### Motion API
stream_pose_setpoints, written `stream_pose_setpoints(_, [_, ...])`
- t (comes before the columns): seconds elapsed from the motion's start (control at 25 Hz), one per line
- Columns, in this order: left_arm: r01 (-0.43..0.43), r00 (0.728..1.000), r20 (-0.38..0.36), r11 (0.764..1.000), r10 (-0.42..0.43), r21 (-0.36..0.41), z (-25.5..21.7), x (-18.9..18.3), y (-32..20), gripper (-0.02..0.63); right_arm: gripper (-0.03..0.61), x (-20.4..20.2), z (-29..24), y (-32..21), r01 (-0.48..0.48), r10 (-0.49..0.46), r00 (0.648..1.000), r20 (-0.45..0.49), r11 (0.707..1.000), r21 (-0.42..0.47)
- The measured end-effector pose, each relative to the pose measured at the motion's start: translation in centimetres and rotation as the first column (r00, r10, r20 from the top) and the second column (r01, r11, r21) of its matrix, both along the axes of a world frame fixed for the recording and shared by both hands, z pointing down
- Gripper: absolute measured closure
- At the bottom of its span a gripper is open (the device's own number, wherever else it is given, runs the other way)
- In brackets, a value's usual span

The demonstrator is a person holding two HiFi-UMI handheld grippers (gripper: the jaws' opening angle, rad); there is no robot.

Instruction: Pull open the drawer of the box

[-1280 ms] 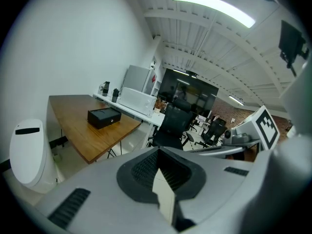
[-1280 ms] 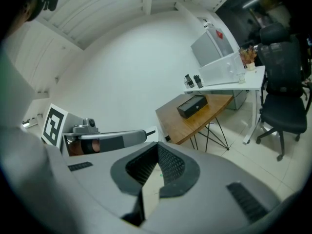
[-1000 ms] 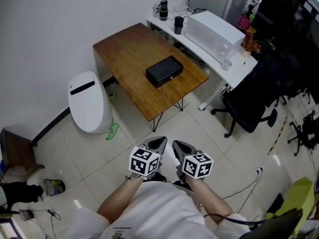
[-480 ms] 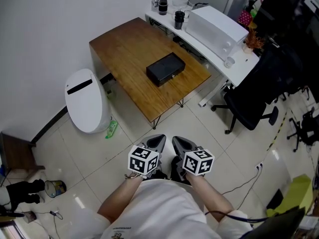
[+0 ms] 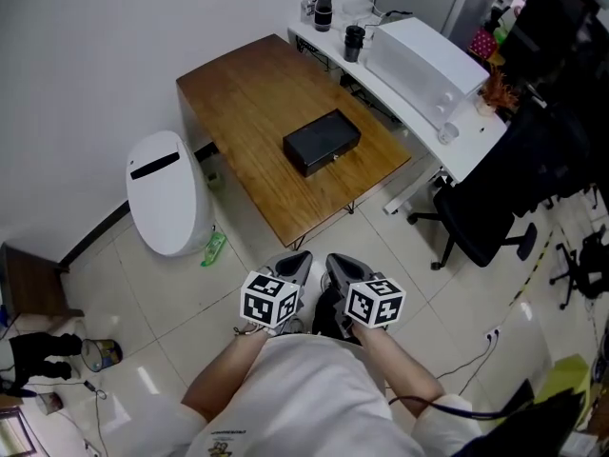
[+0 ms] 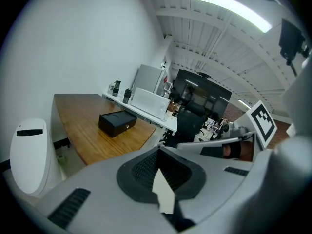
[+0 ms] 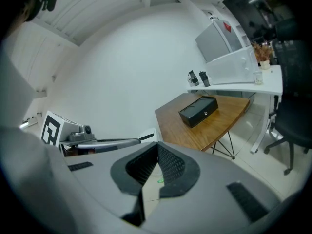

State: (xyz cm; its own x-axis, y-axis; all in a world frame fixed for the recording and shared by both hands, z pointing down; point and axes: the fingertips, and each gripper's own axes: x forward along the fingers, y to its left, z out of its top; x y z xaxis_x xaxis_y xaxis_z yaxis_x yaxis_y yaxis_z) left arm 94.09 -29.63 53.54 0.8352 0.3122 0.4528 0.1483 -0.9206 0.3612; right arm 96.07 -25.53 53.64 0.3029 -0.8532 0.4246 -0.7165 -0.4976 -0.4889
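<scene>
I am holding the left gripper (image 5: pixel 296 261) and right gripper (image 5: pixel 340 264) with jaws together, empty; the box (image 5: pixel 322 142) is sitting well ahead of both.

Bright, even ceiling-strip light (image 6: pixel 229 6); gripper views warp, darkening at edges.

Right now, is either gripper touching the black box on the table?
No, the left gripper and right gripper hang over floor tiles, short of the table with the box.
</scene>
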Motion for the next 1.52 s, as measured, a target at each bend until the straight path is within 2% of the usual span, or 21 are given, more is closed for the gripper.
stream_pose_setpoints(0.44, [0.055,0.998,0.005,0.998,-0.055,0.002,0.4,8.9,-0.4,0.614,0.589,10.2,0.3,-1.0,0.058,-0.059,0.997,-0.05,0.998,-0.023])
stream_pose_setpoints(0.8, [0.128,0.991,0.032,0.992,-0.128,0.007,1.6,15.0,-1.0,0.614,0.584,18.7,2.7,-1.8,0.074,-0.08,0.992,-0.095,0.995,-0.063])
stream_pose_setpoints(1.0, [0.177,0.984,0.039,0.984,-0.176,-0.01,2.2,17.4,-1.4,0.614,0.574,22.2,4.4,-2.1,0.108,-0.117,0.988,-0.098,0.99,-0.089])
stream_pose_setpoints(1.24, [0.207,0.976,0.067,0.978,-0.207,0.01,3.5,19.9,-1.7,0.614,0.549,26.5,6.9,-3.3,0.146,-0.159,0.982,-0.102,0.981,-0.128])
stream_pose_setpoints(1.52, [0.256,0.961,0.11,0.967,-0.253,-0.01,5.3,21.9,-2.6,0.614,0.532,29.2,9.7,-5.1,0.192,-0.212,0.972,-0.098,0.965,-0.18])
